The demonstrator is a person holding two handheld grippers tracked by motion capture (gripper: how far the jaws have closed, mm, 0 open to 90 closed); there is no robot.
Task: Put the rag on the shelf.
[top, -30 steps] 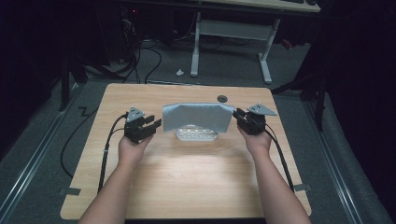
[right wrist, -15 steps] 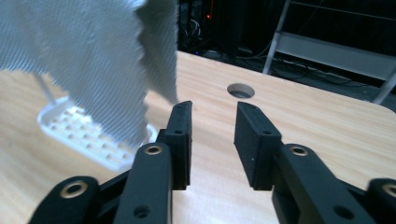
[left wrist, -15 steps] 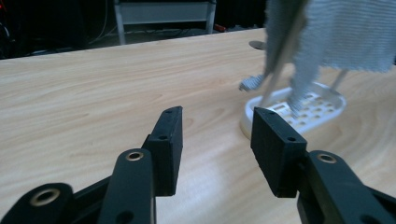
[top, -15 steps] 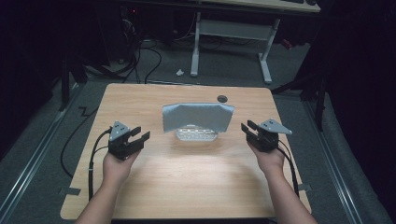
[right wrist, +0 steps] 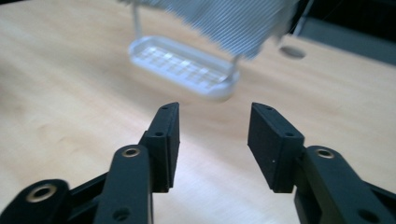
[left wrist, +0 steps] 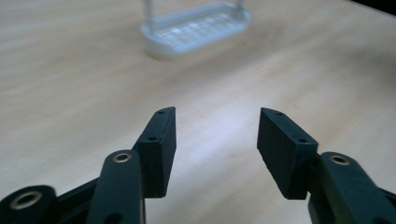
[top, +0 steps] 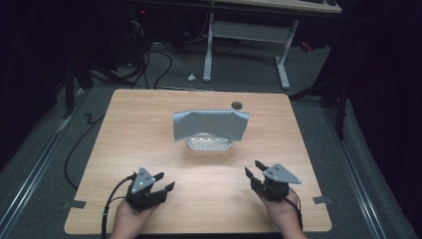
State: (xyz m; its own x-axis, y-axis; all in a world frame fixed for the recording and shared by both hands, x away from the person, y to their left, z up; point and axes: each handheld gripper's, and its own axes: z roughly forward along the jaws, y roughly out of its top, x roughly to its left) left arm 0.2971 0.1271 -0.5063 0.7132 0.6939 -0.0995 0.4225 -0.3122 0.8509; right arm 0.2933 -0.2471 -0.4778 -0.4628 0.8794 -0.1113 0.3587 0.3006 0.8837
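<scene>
A grey cloth [top: 211,124] hangs draped over a small white rack whose tray base [top: 208,145] stands at the table's middle. My left gripper [top: 163,181] is near the front edge at the left, well short of the rack. Its jaws have just been opening and stand open with nothing between them. My right gripper [top: 253,170] is at the front right, its jaws likewise just opened and empty. The left gripper view has the left gripper [left wrist: 217,112] low over bare wood, the tray base [left wrist: 196,29] far ahead. The right gripper [right wrist: 215,106] faces the cloth [right wrist: 219,18] and base [right wrist: 184,65].
The wooden table [top: 139,129] has a dark round cable hole [top: 237,105] behind the rack. A second desk's white legs [top: 208,50] and cables on the floor lie beyond the far edge. Cables trail from both grippers toward the person.
Both hands have drawn back from the cloth's two sides to the near edge of the table. Both sets of jaws have widened. The cloth stays hung on the rack.
</scene>
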